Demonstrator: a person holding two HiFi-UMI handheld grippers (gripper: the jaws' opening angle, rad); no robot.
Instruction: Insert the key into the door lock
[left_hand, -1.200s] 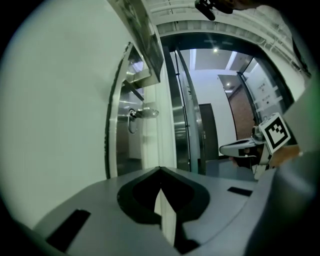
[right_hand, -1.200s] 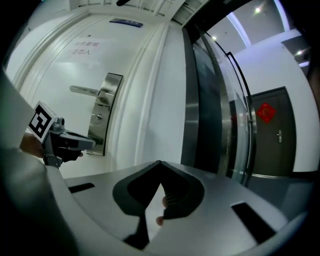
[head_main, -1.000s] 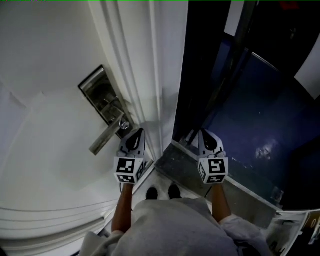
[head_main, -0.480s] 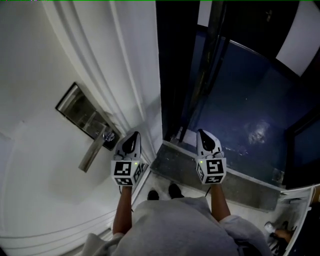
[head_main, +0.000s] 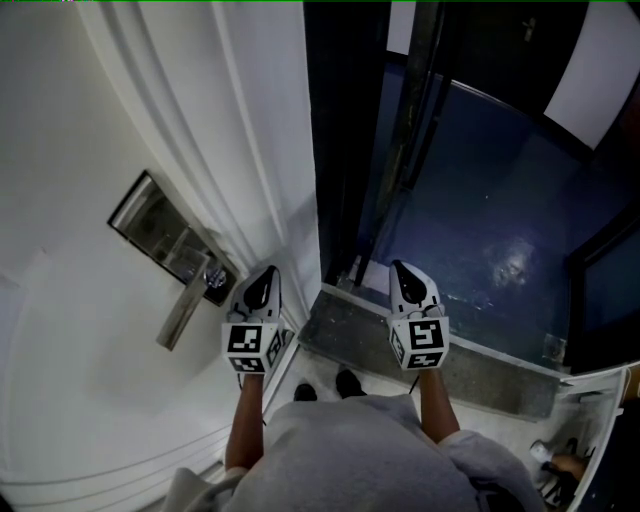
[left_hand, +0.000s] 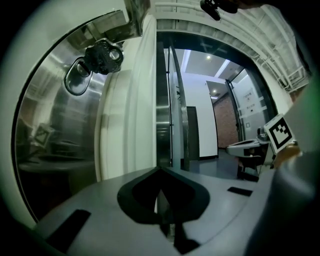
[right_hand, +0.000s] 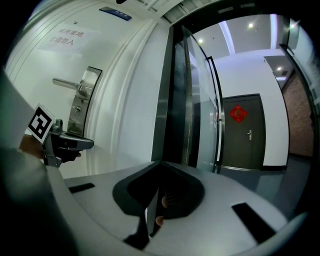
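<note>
The black-headed key with a metal ring (left_hand: 104, 54) sits at the keyhole of the brushed steel door lock plate (head_main: 158, 222), just under the root of the steel lever handle (head_main: 183, 312), and it seems to stick out of the plate; how deep it goes in I cannot tell. The left gripper (head_main: 266, 276) points toward the door edge, near the key but apart from it. In the left gripper view its fingers (left_hand: 90, 200) stand closed together, with nothing between them. The right gripper (head_main: 405, 272) is well apart from the lock, to the right, over the open doorway; its fingers are closed as well and hold no object. Both grippers are nearly level, and each one has a cube with square markers at its back. The lock plate is fixed on a white panelled door (head_main: 80, 120). Below the grippers lies a grey stone threshold (head_main: 345, 335), and beyond it a dark blue shiny floor (head_main: 480, 220). At the far end of the hall stands a dark door with a red ornament (right_hand: 242, 131).
</note>
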